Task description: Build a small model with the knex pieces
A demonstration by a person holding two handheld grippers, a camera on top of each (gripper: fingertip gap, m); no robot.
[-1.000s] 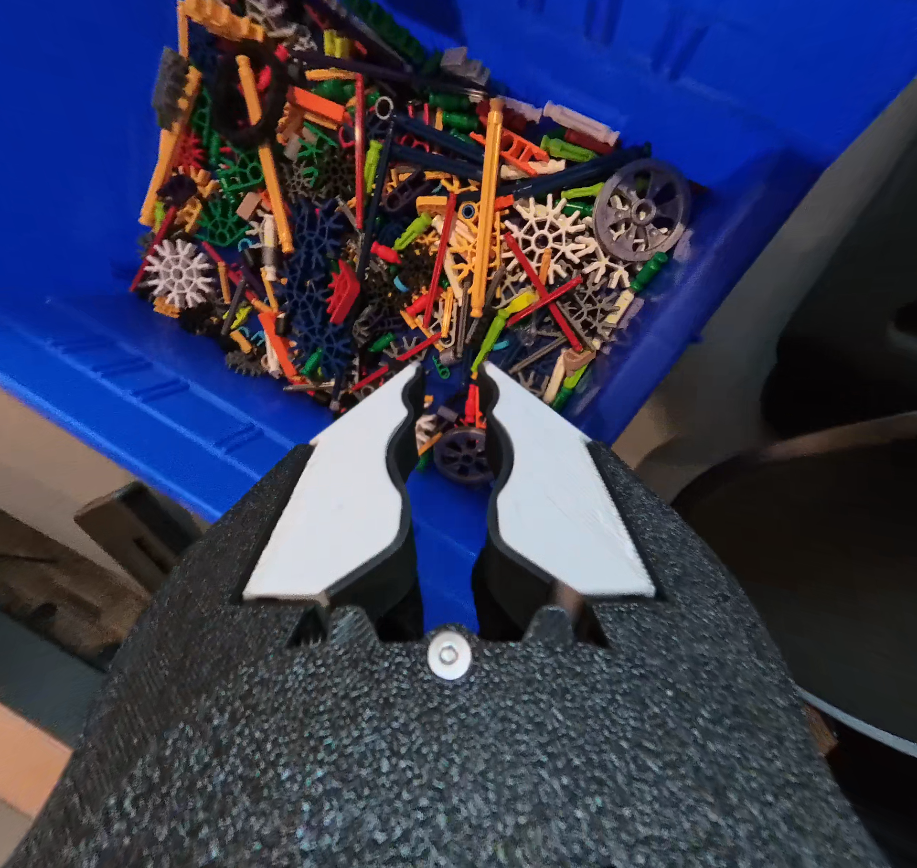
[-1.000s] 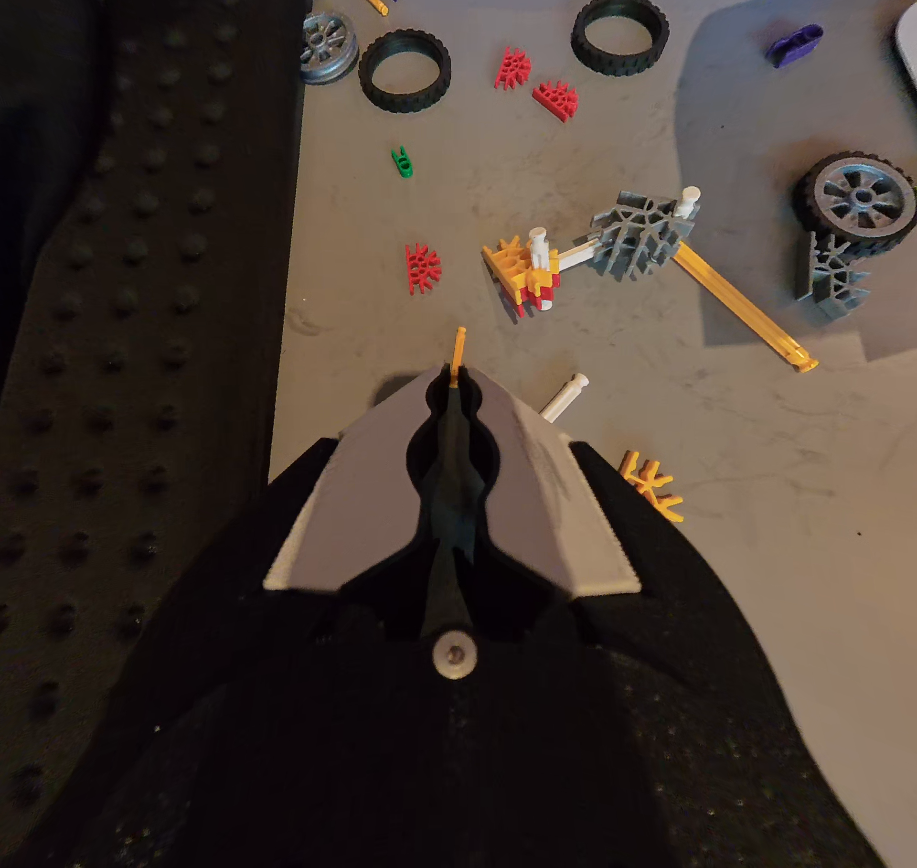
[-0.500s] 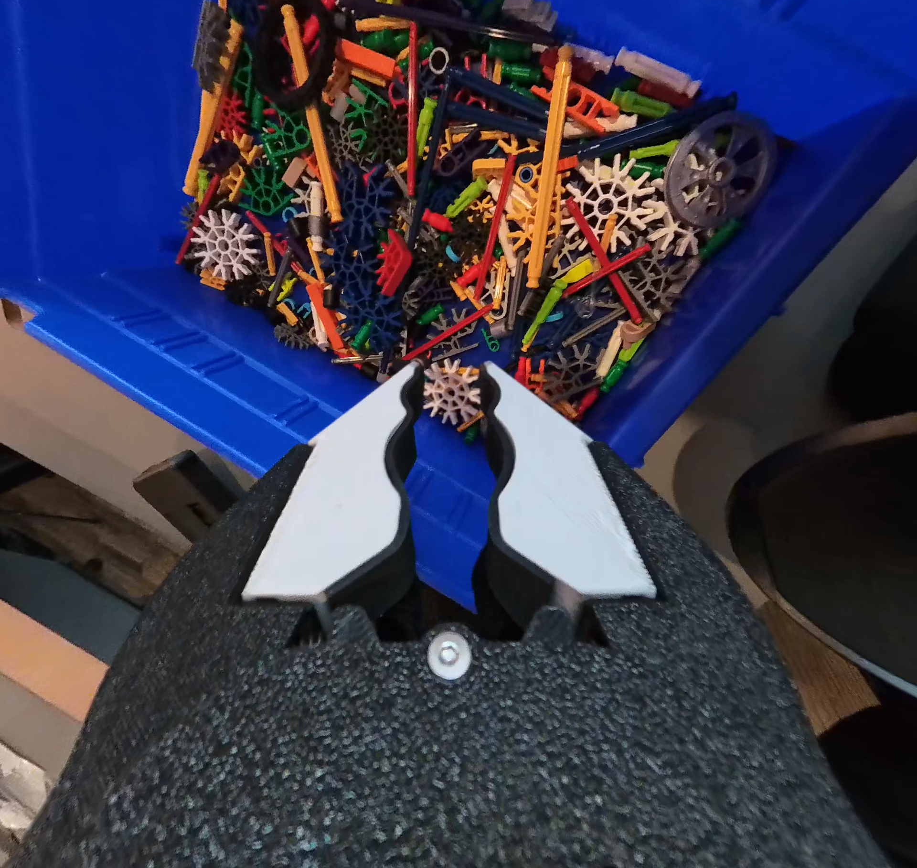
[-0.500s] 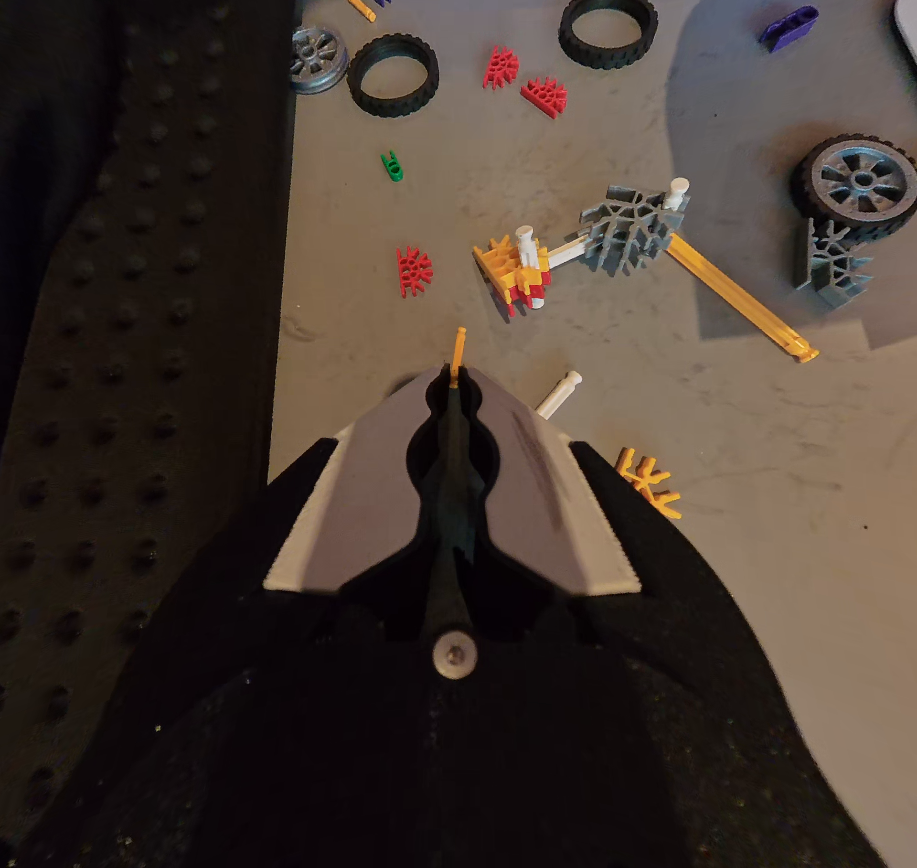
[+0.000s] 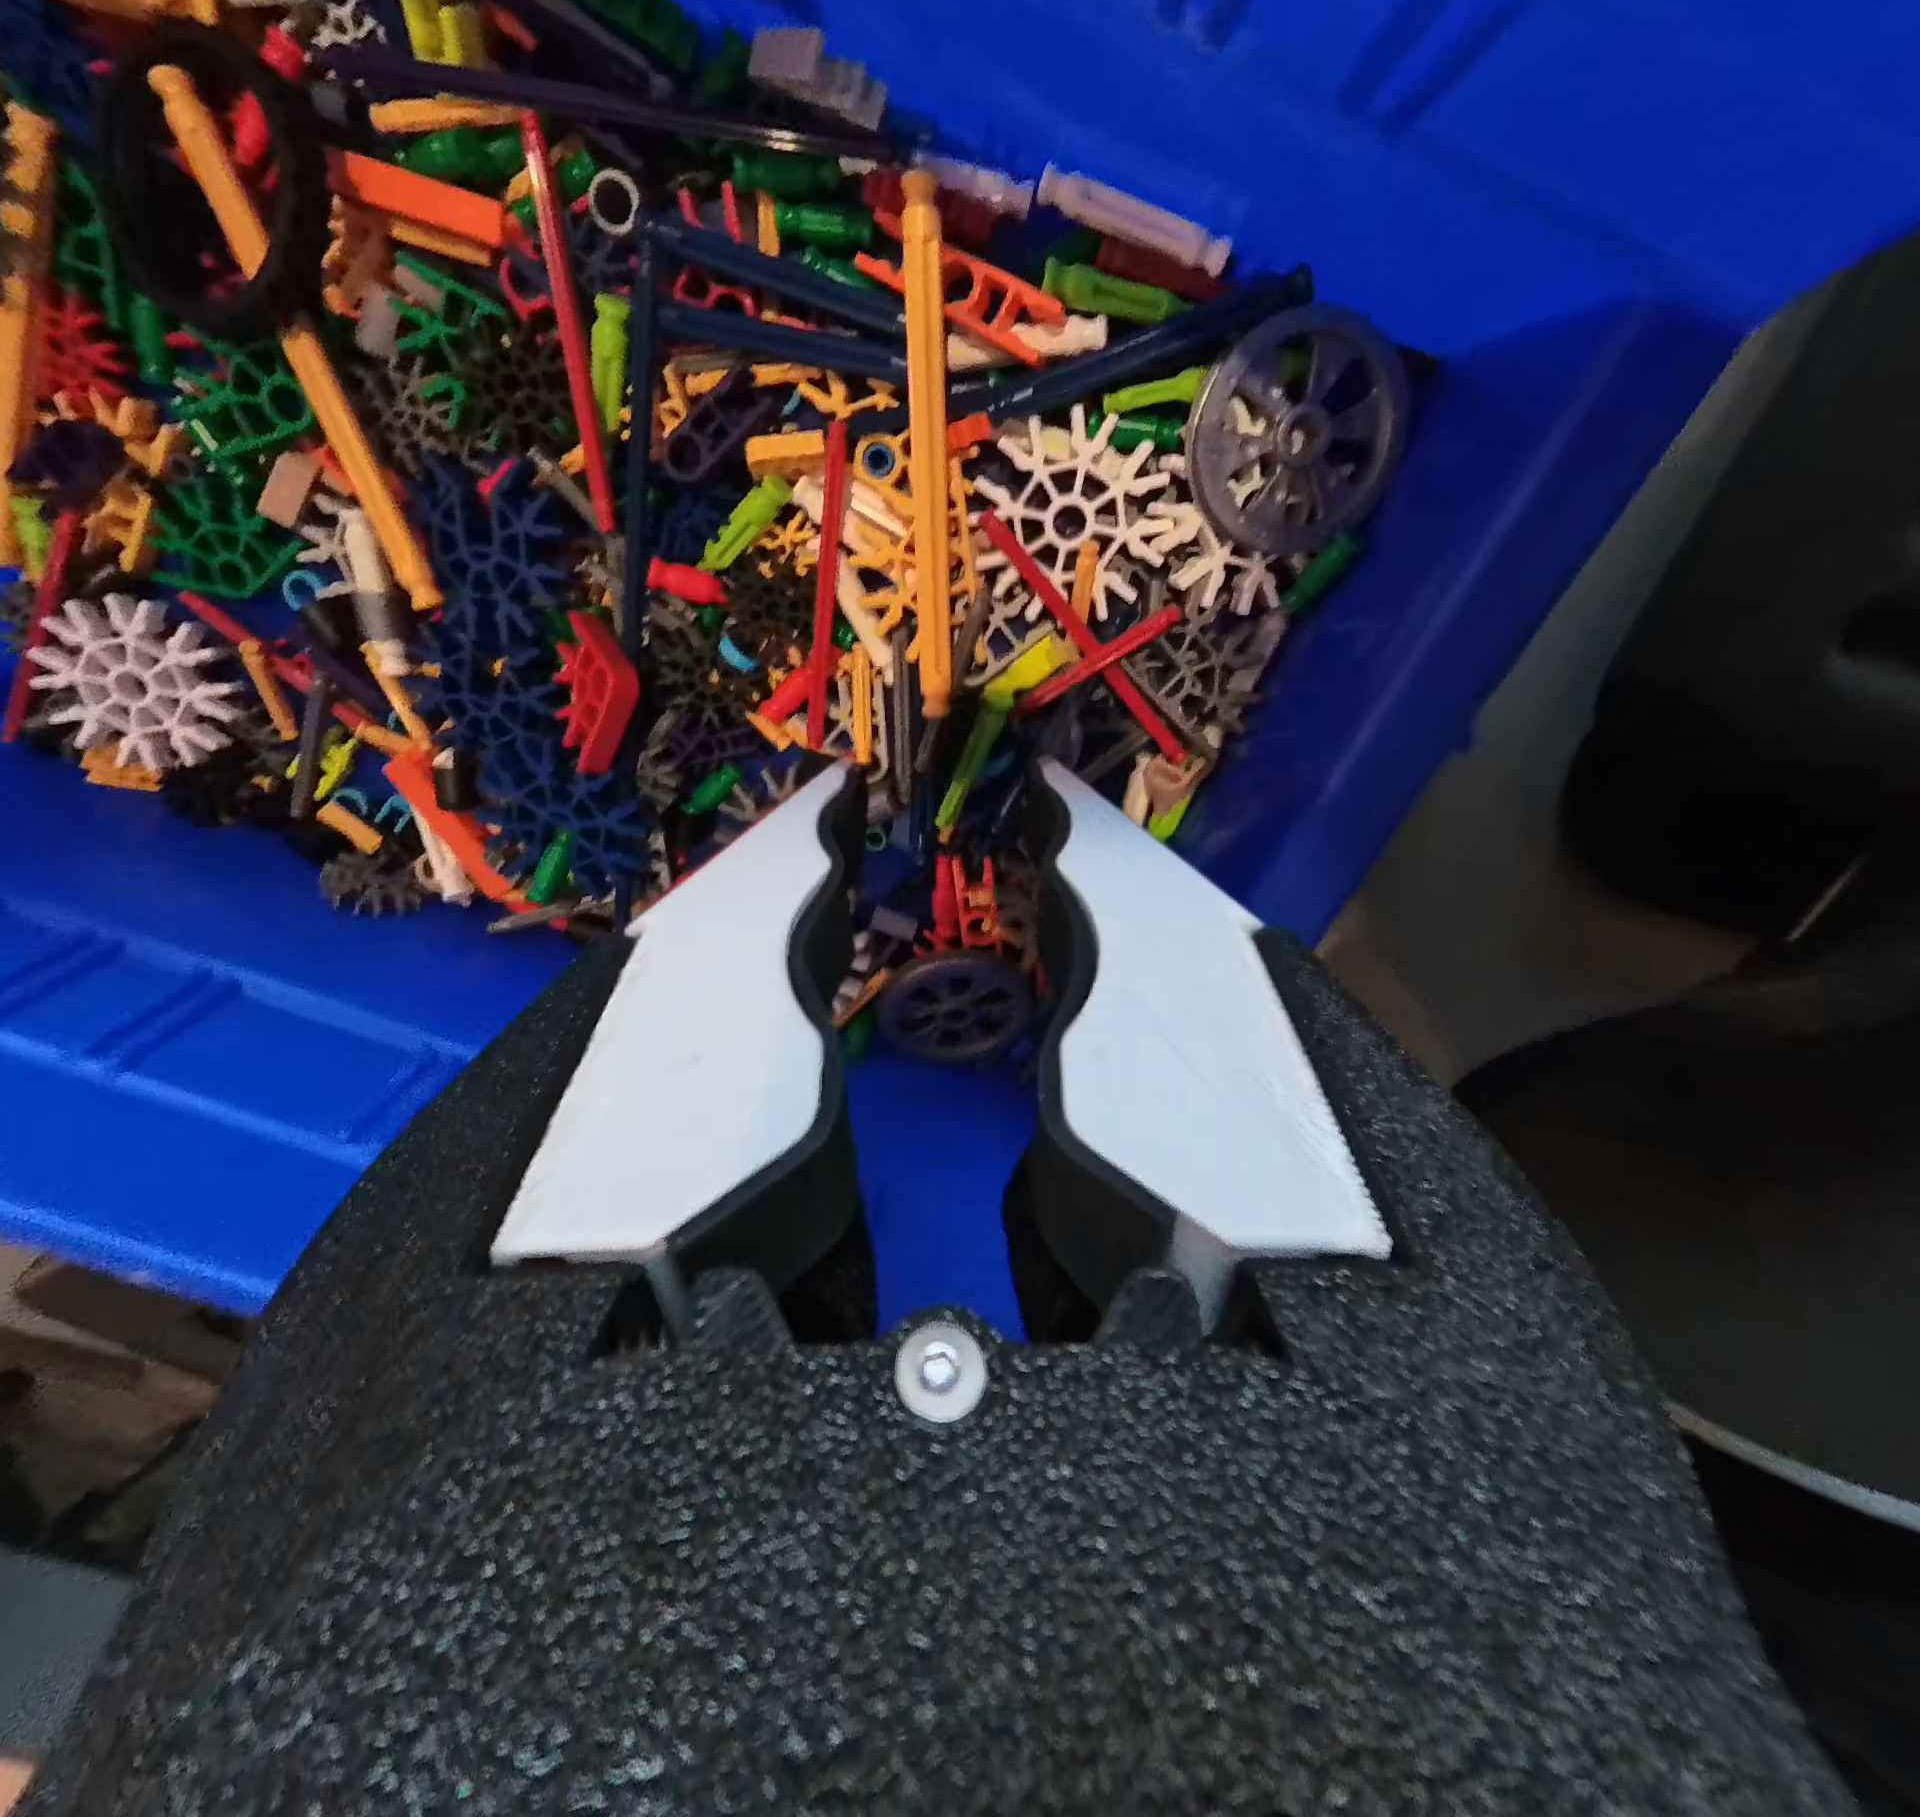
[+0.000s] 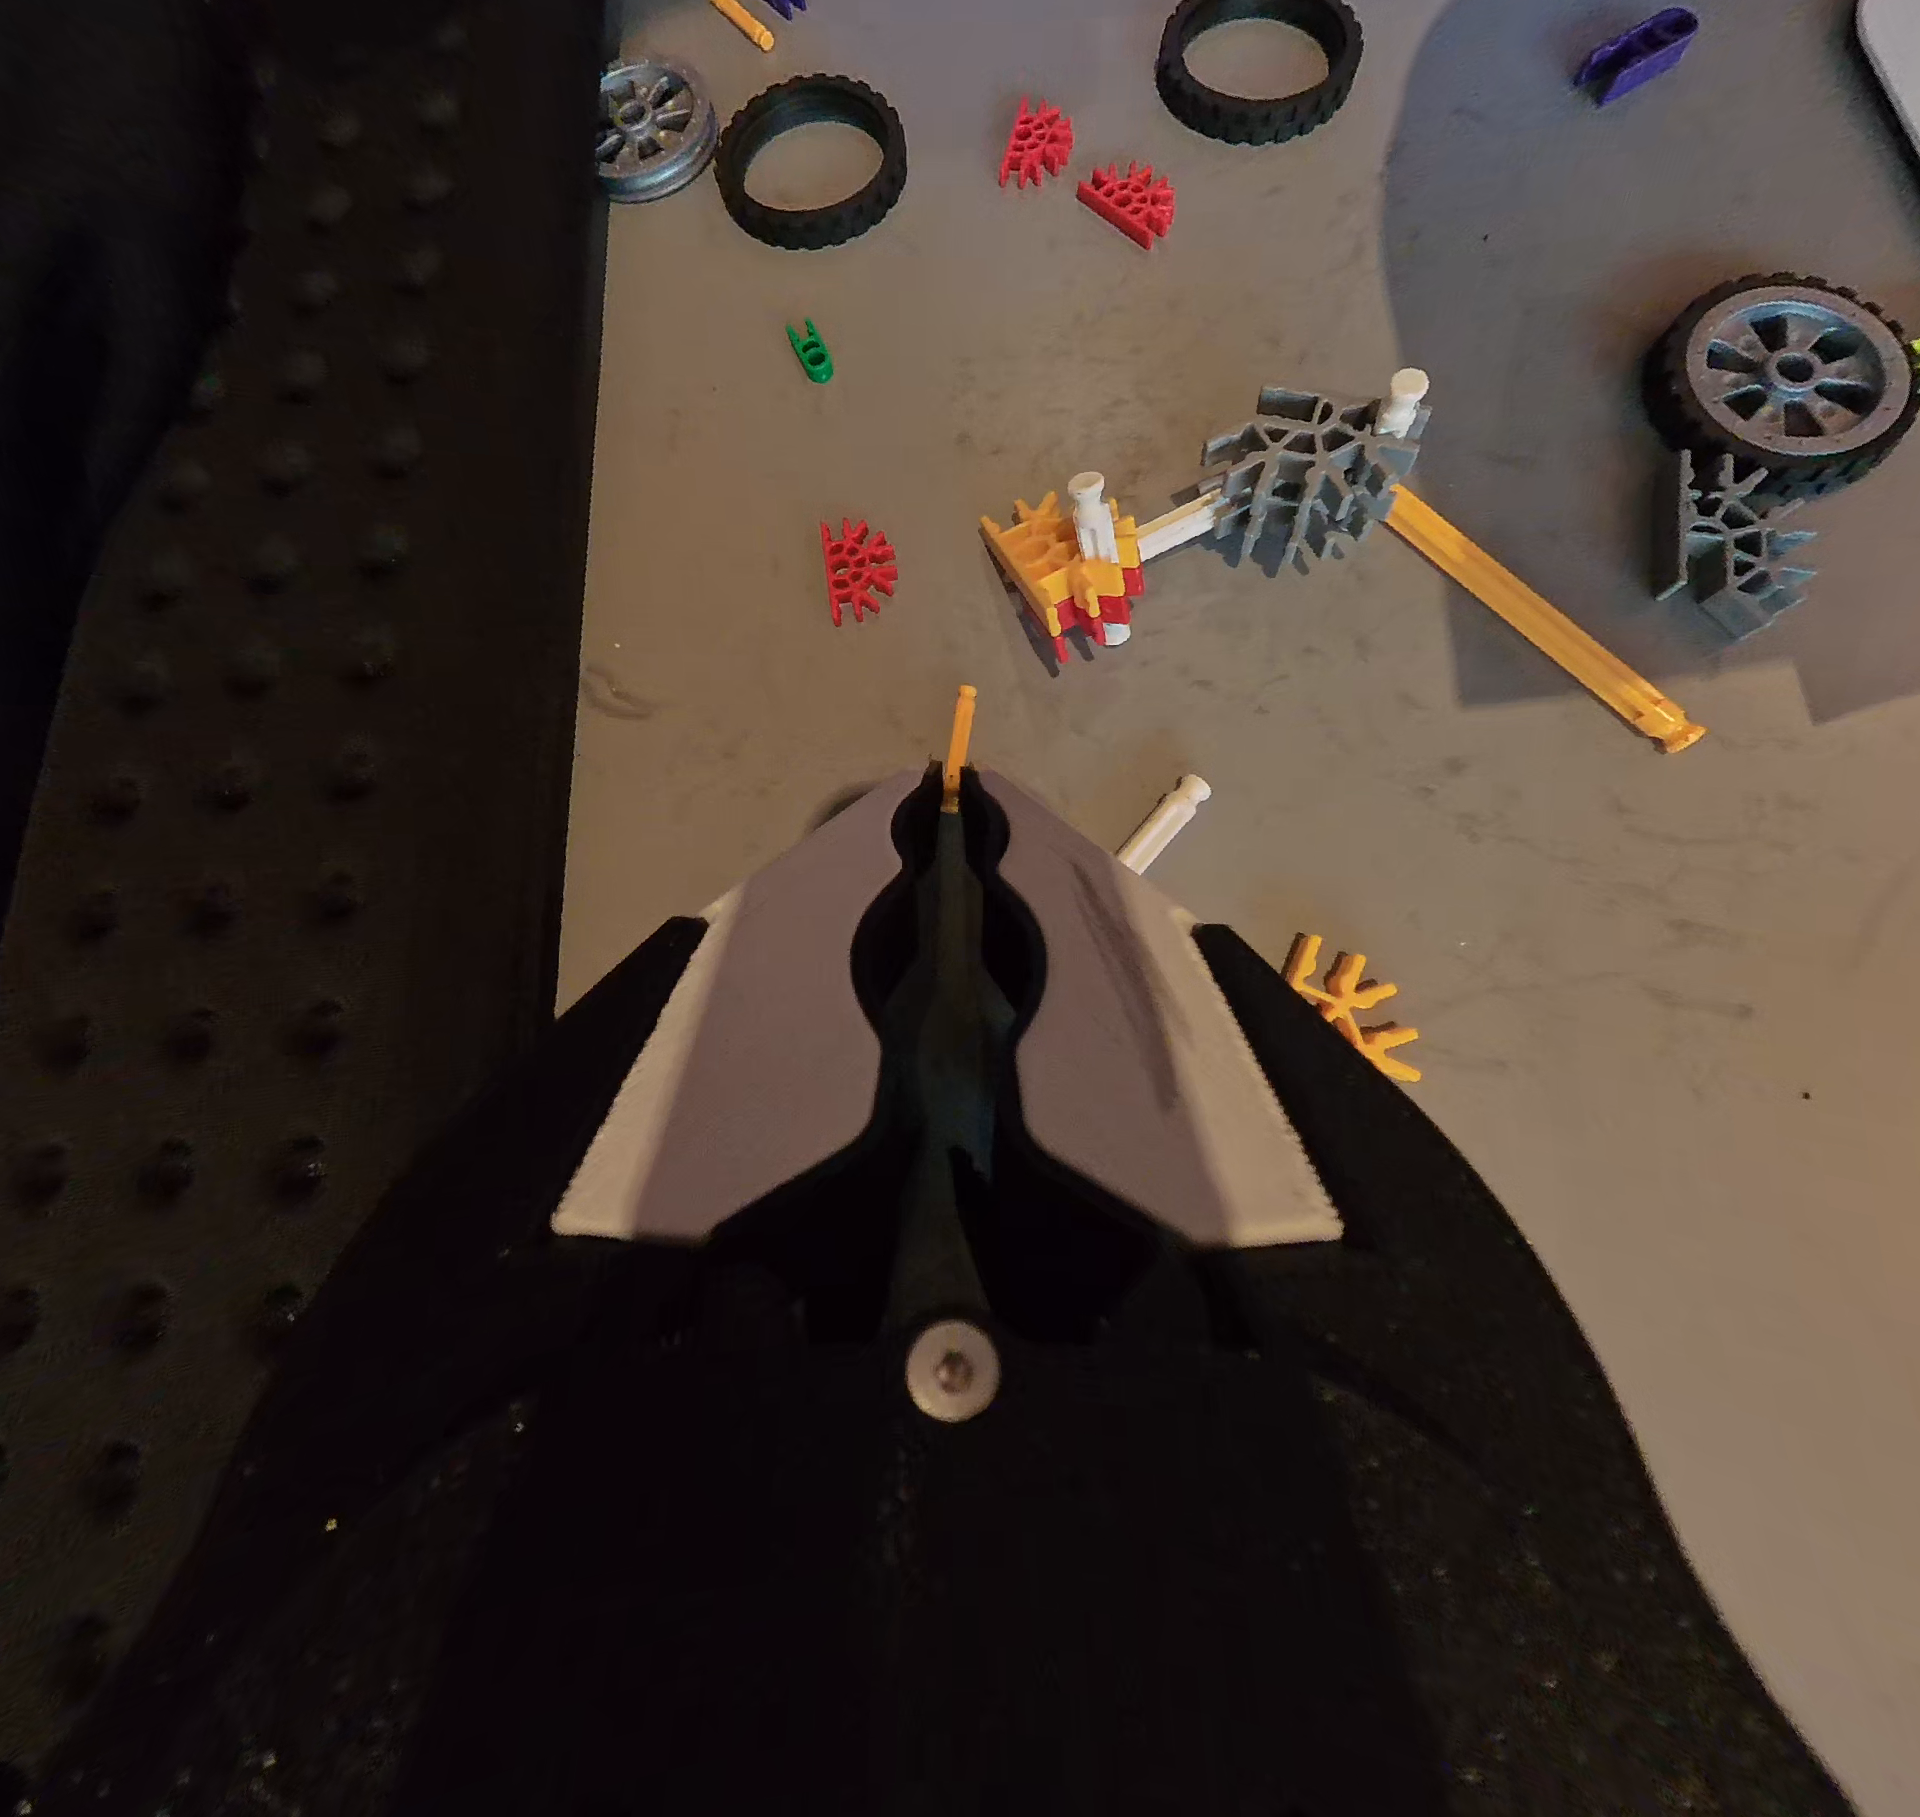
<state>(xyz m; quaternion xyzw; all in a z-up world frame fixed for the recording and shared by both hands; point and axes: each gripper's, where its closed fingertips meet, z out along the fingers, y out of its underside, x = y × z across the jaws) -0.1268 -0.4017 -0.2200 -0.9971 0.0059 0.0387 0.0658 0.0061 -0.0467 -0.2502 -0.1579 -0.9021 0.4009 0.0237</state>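
A grey, scuffed work surface (image 6: 1558,1040) fills the right wrist view, bordered on the left by a black studded rubber mat (image 6: 260,728); the left wrist view looks into a deep blue plastic bin (image 5: 1455,157) heaped with mixed coloured plastic construction rods and snowflake connectors (image 5: 644,479).

The left gripper (image 5: 943,780) hangs above the near corner of the heap with its white fingers apart and nothing between them. A small dark spoked plastic wheel (image 5: 954,1007) lies in the bin right below the gap, and a larger grey spoked wheel (image 5: 1297,429) leans against the bin's right wall. A long orange rod (image 5: 925,437) lies on top of the pile, pointing toward the fingertips.

The right gripper (image 6: 951,775) is clamped on a thin short orange rod (image 6: 961,723), whose free end sticks out past the tips above the grey surface. Just to the right of the fingers lie a white rod (image 6: 1164,822) and an orange fan-shaped connector (image 6: 1351,1009). Farther ahead sits a small assembly of yellow, red and grey connectors joined by white rods (image 6: 1205,520), with a long orange rod running off to the right. A red snowflake connector (image 6: 857,567), a green clip (image 6: 810,351), two black rubber tyres (image 6: 810,162), a bare grey hub (image 6: 649,126) and a tyred grey wheel (image 6: 1787,380) are scattered well apart around it.
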